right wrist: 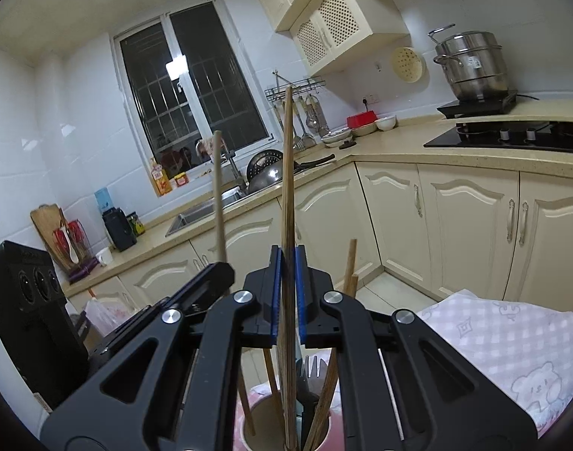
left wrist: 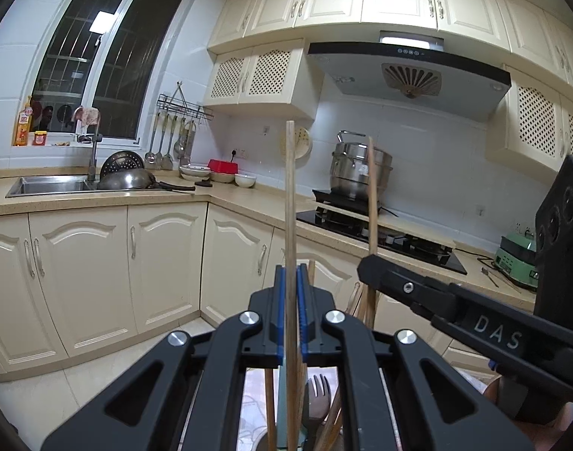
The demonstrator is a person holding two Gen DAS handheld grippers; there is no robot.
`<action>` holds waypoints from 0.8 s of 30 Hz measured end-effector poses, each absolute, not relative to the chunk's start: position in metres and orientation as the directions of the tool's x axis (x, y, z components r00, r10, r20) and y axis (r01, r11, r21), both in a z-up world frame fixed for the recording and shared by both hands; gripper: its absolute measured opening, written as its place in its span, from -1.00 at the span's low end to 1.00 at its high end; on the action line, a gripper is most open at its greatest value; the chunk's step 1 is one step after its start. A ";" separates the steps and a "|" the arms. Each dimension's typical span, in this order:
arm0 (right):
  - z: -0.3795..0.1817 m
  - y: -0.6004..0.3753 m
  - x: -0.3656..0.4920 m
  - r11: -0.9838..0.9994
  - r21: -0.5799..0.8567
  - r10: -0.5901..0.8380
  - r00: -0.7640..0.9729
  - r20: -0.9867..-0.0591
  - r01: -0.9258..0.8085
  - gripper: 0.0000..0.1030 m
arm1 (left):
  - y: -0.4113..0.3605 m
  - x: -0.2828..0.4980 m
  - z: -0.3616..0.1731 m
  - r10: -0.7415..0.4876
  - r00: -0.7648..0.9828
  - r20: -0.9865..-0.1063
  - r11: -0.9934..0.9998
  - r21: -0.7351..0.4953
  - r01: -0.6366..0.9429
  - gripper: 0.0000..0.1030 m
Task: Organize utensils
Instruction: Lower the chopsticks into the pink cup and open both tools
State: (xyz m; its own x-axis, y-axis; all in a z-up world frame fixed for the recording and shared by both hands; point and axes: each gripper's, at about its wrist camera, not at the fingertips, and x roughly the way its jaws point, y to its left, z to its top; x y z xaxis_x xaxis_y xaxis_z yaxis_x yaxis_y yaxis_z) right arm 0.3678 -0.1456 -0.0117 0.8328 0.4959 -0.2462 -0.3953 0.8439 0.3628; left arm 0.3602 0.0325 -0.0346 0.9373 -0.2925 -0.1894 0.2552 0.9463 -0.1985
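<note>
Down near the bottom of both views sat the holder [right wrist: 316, 434], a round cup crowded with wooden sticks and a dark fork [left wrist: 316, 398], and both grippers worked right above it. The left gripper [left wrist: 294, 312] was pinched on a pale chopstick [left wrist: 290, 195], blue pads pressed to the shaft low down, the stick standing upright with its lower end running into the cup. The right gripper [right wrist: 286, 293] was likewise clamped on a darker, grained chopstick [right wrist: 287, 173], also near-vertical, its foot down among the others in the holder. Each gripper showed in the other's camera just beside it, with its own stick rising from the jaws. These sticks looked light, stiff and thin, smooth wood that could swivel or slide between the pads if held loosely. Gripping low, close to the cup, seemed sound for guiding the tip, though a hold nearer the middle would probably resist tipping better. Crowding was the likely snag: neighbours leaned across the opening. Far behind, the sink [left wrist: 53, 186] and stove [left wrist: 380, 233] sat well apart from it all.
</note>
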 end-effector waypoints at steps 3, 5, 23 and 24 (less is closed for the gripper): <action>-0.017 -0.142 0.368 0.847 0.354 0.496 0.829 -0.258 -0.397 -0.85 | 0.029 0.359 -0.041 -0.291 0.935 -0.201 0.950 -0.179 0.257 -0.89; -0.021 -0.141 0.369 0.850 0.349 0.495 0.825 -0.272 -0.394 -0.85 | 0.029 0.357 -0.045 -0.289 0.933 -0.214 0.951 -0.173 0.255 -0.88; 0.000 -0.196 0.323 0.887 0.359 0.409 0.853 -0.323 -0.290 0.88 | 0.057 0.297 -0.020 -0.246 0.931 -0.270 0.962 -0.186 0.200 0.90; -0.002 -0.199 0.320 0.889 0.360 0.411 0.843 -0.347 -0.284 0.88 | 0.056 0.294 -0.020 -0.244 0.929 -0.279 0.963 -0.183 0.198 0.90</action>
State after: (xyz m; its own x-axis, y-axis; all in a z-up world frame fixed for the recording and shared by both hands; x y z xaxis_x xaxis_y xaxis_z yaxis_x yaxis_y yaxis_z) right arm 0.3197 -0.1989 -0.0020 0.8431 0.4105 -0.3472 -0.2844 0.8885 0.3600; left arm 0.2940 0.0564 -0.0196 0.9287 -0.2438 -0.2793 0.1977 0.9630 -0.1834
